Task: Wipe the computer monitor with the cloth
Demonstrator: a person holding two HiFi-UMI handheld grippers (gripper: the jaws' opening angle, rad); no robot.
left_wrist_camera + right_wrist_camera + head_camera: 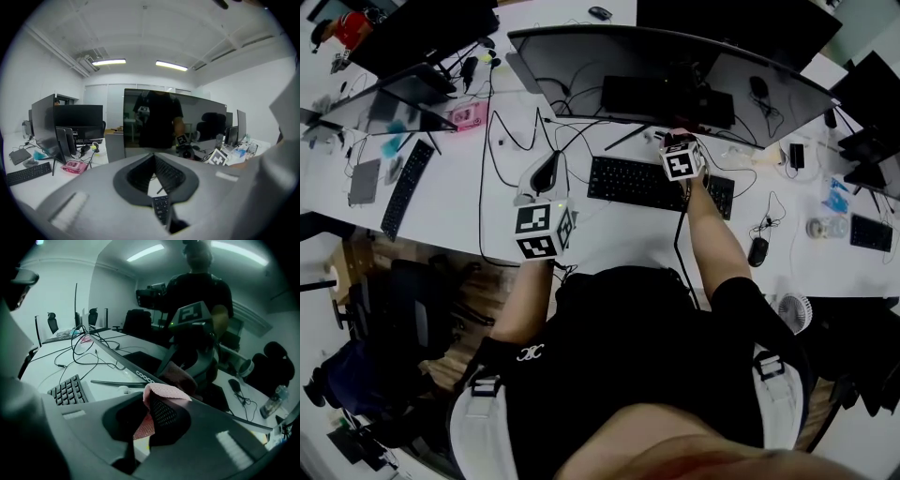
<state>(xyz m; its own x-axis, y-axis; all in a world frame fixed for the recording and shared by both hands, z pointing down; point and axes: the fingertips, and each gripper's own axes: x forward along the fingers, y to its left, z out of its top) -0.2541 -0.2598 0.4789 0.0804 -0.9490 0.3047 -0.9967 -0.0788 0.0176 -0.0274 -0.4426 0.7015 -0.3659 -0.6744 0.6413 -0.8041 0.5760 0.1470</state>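
Your left gripper hovers above the white counter, jaws closed together on nothing. Farther back, your right gripper pinches the pink perforated cloth at the lower edge of the wide curved black monitor.

White tabletop carrying a black keyboard, a mouse at its right, trailing cables, and another keyboard far left.

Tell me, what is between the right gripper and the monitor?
The cloth, pinched in the right gripper, sits right before the monitor; the right gripper view shows it.
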